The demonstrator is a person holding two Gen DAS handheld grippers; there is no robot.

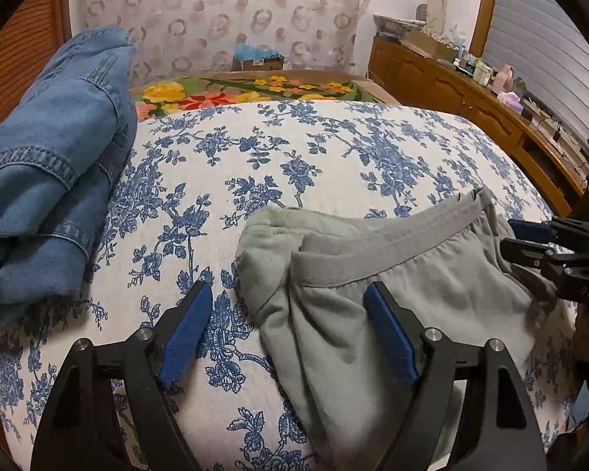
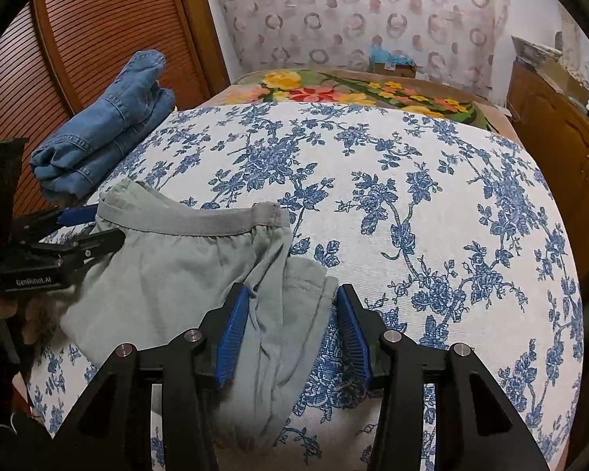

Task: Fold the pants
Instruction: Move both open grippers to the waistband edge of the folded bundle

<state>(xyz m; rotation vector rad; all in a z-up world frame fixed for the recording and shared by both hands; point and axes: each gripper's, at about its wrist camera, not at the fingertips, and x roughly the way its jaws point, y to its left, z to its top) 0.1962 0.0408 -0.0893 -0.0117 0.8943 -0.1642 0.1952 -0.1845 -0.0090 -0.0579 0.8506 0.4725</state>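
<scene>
Grey-green cotton pants (image 2: 184,271), partly folded, lie on the near part of the blue-floral bedspread (image 2: 432,204). Left tongs (image 1: 286,314) gape open over the pants' left edge, gripping nothing. Right tongs (image 2: 290,314) straddle the right fold, pads apart, not pressing. Farther left, folded blue denim (image 1: 55,165) rests.

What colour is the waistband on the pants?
Darker grey than the pale grey-green cotton pants' waistband; clearest in the right wrist view.

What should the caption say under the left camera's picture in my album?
Left gripper open over grey pants on a flowery bedspread, folded jeans beside.
</scene>
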